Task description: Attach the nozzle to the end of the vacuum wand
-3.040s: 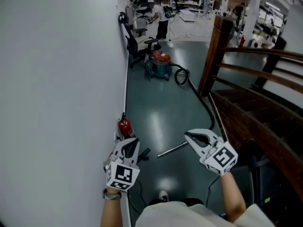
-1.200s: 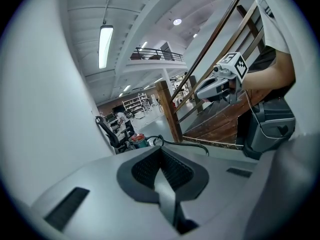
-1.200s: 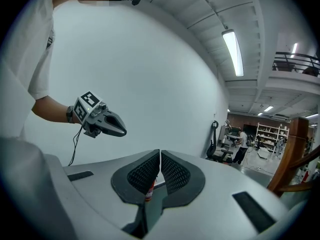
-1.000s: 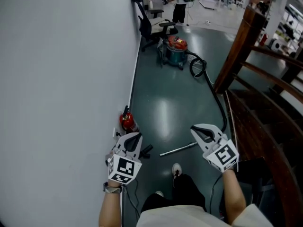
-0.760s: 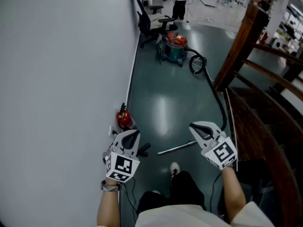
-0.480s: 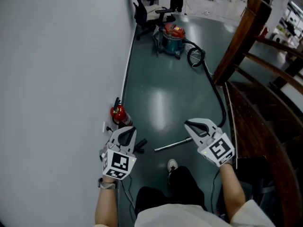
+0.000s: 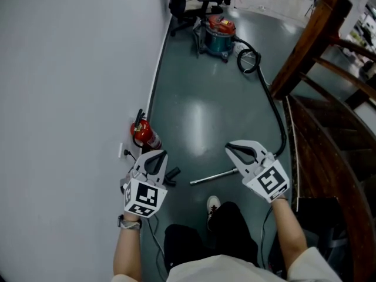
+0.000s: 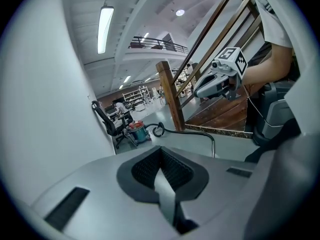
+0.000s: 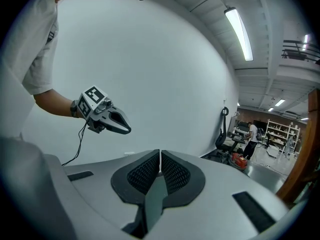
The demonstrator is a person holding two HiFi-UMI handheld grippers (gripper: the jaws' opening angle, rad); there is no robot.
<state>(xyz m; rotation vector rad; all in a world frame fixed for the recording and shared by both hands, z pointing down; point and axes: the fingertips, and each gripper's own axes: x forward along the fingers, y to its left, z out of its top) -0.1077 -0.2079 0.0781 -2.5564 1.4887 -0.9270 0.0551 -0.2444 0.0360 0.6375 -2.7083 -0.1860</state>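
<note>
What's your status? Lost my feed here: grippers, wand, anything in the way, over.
Left gripper and right gripper shut, empty. Wand on floor, untouched; dark piece near it, maybe nozzle. Shoe close by wand.

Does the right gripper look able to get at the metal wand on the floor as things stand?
Probably yes: the wand lies on open floor beside the right gripper in the head view, with nothing over it. The gripper's jaws are shut, though, and would have to open first.
</note>
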